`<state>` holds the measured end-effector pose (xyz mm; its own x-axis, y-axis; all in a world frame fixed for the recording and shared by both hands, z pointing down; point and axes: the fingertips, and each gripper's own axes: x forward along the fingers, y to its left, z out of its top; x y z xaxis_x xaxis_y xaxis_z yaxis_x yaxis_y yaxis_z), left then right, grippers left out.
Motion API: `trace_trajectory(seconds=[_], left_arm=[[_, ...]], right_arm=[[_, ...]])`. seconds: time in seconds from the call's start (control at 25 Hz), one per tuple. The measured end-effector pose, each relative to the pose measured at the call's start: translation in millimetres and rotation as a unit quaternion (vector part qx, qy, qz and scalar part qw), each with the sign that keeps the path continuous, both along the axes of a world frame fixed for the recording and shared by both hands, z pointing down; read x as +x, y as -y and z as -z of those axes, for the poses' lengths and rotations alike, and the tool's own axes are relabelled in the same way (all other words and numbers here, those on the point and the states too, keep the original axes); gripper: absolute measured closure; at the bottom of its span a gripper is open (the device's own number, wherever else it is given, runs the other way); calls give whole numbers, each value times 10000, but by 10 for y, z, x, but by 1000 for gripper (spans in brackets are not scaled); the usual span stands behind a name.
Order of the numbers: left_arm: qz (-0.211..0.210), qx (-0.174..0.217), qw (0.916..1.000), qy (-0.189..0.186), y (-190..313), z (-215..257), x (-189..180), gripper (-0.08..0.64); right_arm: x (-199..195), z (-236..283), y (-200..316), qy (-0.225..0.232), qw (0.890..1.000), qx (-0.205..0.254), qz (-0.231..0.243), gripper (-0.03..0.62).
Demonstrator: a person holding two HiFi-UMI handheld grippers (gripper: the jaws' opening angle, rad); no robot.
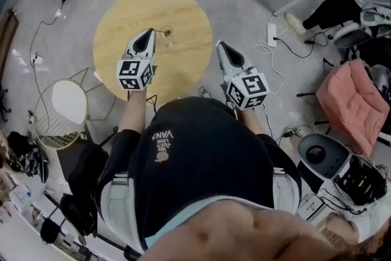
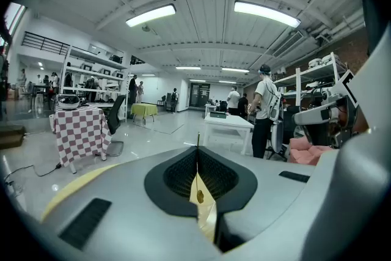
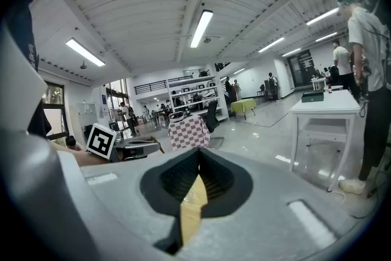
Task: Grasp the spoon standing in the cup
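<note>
Tabletop [image 1: 183,64] is pale wood, smooth and fairly matt. The shells on the left gripper [image 1: 149,33] and right gripper [image 1: 220,46] look like matt grey plastic, with black ribbed pads [image 2: 177,175] that seem rubbery. Spoon [image 2: 198,195] reads as shiny gold-toned metal. Floor [image 2: 153,137] is smooth grey and pretty glossy. The checkered cloth [image 2: 79,131] is woven-looking fabric, and the pink cushion [image 1: 351,101] is soft cloth.
</note>
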<state>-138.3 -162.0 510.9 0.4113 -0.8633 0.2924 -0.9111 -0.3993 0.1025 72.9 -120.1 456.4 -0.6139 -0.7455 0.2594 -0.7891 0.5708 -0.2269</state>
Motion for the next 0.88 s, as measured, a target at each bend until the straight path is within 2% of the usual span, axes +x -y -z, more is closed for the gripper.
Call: trace_trajectory(seconds=[0.88], left_arm=[[257,436,9986,-135,-260,402,-100,546]], right_arm=[[-99,49,-99,21,9995,72,310,594]])
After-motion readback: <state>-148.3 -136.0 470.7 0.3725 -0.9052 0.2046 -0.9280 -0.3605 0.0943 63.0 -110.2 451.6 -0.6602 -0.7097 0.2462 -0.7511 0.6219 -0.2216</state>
